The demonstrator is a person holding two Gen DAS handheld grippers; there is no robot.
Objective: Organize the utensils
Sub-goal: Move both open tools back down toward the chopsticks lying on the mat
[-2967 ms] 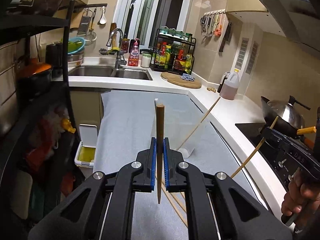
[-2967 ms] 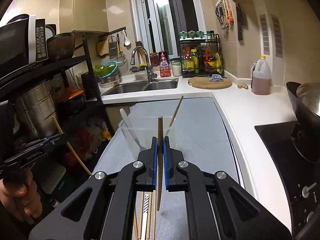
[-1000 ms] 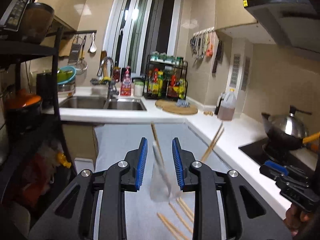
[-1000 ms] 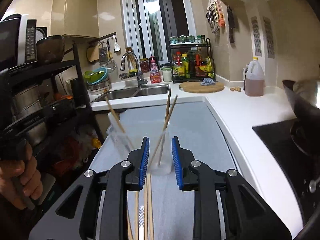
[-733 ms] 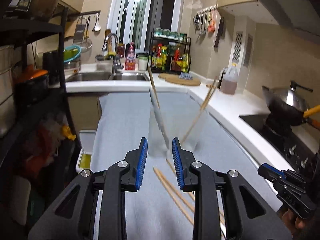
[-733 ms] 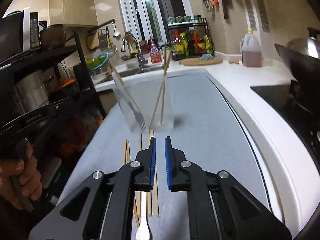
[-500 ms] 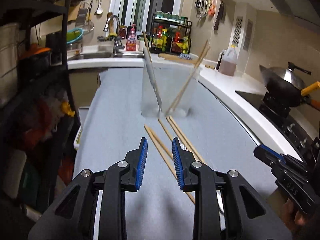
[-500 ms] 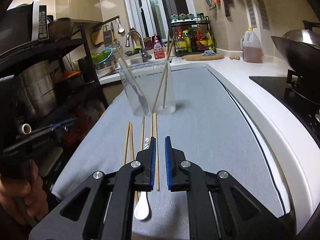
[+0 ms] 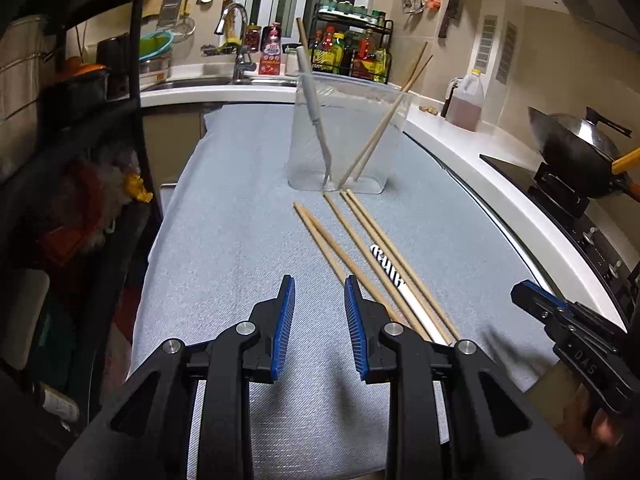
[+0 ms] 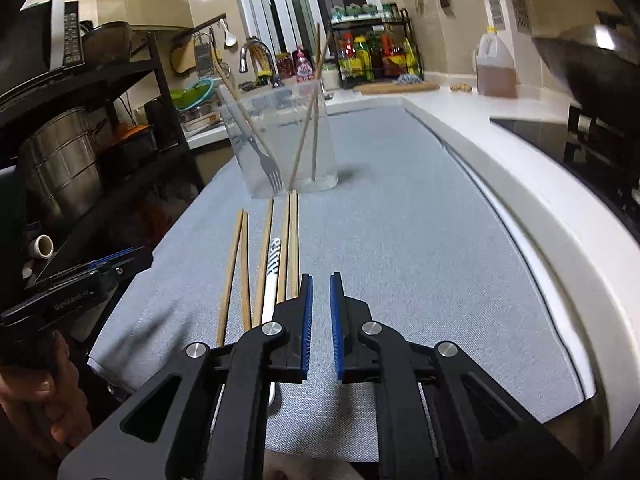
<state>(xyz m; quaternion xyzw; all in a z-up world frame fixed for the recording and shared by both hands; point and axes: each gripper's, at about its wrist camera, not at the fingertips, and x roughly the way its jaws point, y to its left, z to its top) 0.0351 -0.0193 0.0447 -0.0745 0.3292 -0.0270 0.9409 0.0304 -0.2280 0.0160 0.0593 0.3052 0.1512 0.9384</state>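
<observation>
A clear container (image 9: pixel 344 136) stands on the grey cloth (image 9: pixel 224 240), holding a fork (image 9: pixel 316 120) and three chopsticks. Several loose chopsticks (image 9: pixel 340 248) and a white spoon (image 9: pixel 386 268) with a striped handle lie in front of it. My left gripper (image 9: pixel 319 284) hovers low over the cloth just left of them, open and empty. My right gripper (image 10: pixel 320 280) is shut with nothing between its pads, just right of the chopsticks (image 10: pixel 294 240) and the spoon (image 10: pixel 274 264). Beyond them stands the container (image 10: pixel 280 140). Each view catches the other gripper at its edge.
A black shelf rack (image 9: pixel 80 120) with pots stands close on the left. The white counter (image 9: pixel 500 184) curves along the right, with a hob and wok (image 9: pixel 576 152) and an oil jug (image 9: pixel 464 108). At the far end are the sink (image 9: pixel 192 80) and a bottle rack (image 9: pixel 352 52).
Both grippers have dropped low over the cloth, close to the loose chopsticks. The right jaws have closed from a wider gap. The chopsticks that both held three seconds ago are out of the jaws.
</observation>
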